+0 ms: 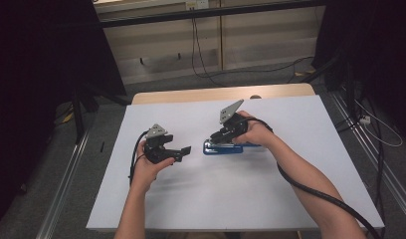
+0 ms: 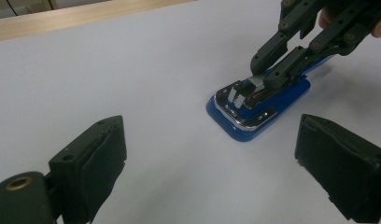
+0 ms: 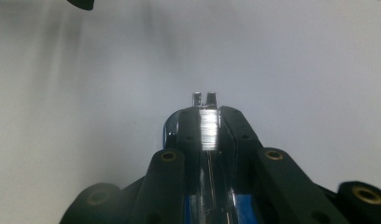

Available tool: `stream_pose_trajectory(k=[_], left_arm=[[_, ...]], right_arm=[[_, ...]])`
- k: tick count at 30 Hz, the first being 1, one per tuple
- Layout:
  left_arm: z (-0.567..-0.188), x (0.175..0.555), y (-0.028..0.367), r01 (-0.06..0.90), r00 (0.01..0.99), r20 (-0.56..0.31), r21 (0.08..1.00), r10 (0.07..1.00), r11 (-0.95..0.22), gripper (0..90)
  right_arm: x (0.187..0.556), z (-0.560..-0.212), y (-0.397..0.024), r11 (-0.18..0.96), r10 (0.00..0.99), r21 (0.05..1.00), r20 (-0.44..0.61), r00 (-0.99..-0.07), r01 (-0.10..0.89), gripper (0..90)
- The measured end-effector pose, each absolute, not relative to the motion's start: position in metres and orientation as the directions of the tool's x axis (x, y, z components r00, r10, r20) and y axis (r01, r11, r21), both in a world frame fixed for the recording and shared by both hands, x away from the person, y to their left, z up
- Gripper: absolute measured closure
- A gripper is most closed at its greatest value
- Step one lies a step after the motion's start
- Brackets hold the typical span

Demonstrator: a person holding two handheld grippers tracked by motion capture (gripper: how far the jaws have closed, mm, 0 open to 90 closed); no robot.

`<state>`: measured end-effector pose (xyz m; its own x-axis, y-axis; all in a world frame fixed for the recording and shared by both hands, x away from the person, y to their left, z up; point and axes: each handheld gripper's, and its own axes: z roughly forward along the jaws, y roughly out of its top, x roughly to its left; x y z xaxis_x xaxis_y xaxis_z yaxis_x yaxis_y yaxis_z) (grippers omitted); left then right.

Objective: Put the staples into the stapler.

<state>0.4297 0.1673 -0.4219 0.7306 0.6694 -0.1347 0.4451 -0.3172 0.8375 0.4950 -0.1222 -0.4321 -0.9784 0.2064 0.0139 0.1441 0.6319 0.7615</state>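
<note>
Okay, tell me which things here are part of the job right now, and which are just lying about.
In the job:
- blue stapler with a shiny metal top, lying on the white table sheet
- right tool, shut on the stapler's metal arm
- left tool, open, apart from the stapler

Lying about:
- black cables on the floor
- wooden table edge

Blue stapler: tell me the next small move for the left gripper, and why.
Probably bring the open left gripper in to steady the blue stapler's base. The right gripper is already closed on the metal top arm, while the base lies flat and unheld on the white table, so lifting the arm could drag it along.
</note>
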Motion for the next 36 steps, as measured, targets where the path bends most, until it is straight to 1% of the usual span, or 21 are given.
stream_pose_trajectory(k=[36], left_arm=[[-0.4227, 0.4301, 0.1664, 0.444, 0.735, -0.129, 0.834, 0.665, -0.329, 9.1]], right_arm=[[0.4978, -0.4351, -0.1152, 0.636, 0.197, 0.758, 0.020, -0.980, 0.143, 78.9]])
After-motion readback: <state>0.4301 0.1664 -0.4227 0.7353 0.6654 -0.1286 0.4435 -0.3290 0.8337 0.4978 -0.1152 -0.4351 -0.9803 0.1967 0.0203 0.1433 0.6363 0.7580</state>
